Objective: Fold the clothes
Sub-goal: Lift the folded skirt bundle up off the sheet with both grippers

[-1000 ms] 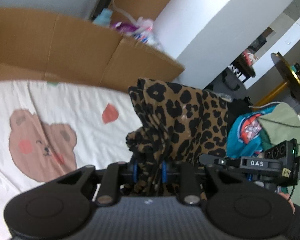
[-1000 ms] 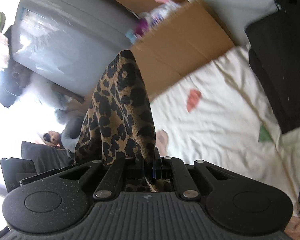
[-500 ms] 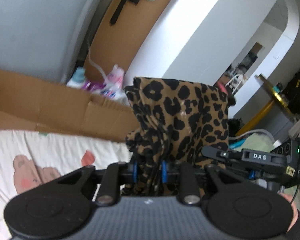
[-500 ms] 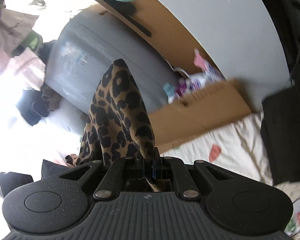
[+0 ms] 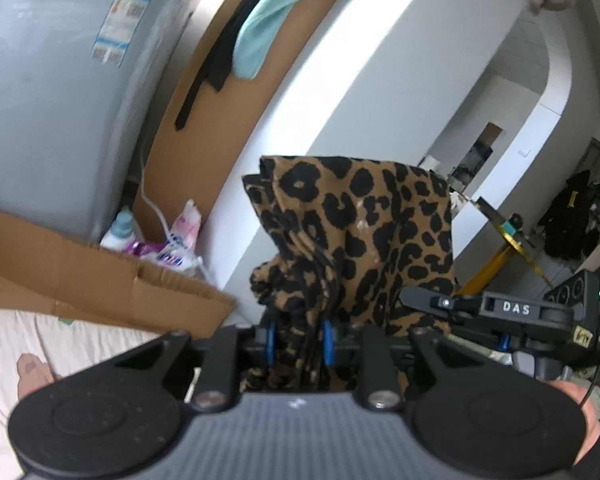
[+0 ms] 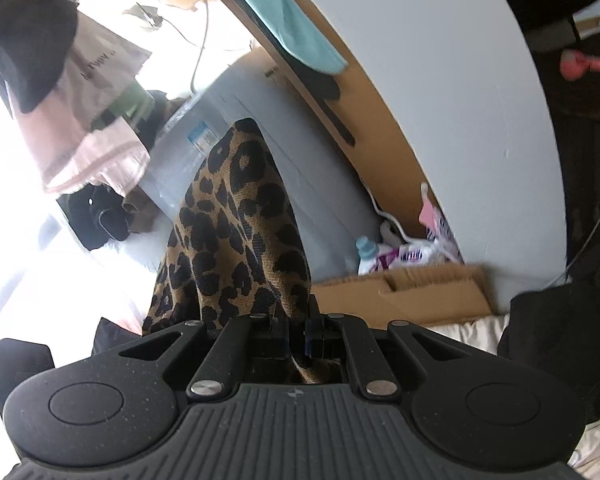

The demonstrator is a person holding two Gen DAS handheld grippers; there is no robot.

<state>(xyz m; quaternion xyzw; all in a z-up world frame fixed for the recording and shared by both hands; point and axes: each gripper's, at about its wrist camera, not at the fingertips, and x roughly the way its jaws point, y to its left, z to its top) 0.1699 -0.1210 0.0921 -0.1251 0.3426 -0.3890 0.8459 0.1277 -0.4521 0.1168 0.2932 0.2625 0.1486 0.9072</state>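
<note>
White letters "DAS" stand on the black body of the right gripper (image 5: 504, 307) — nothing else reads; the sticker on the grey appliance (image 5: 122, 26) is too blurred.

Leopard-print garment (image 5: 364, 240) bottom unseen.

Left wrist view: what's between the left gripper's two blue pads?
A bunched fold of the leopard-print garment fills the gap in the left gripper, clamped by both blue pads. The left wrist view shows it.

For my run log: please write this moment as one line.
left gripper: shut on leopard garment | right gripper: shut on leopard garment | fold: not yet done
</note>
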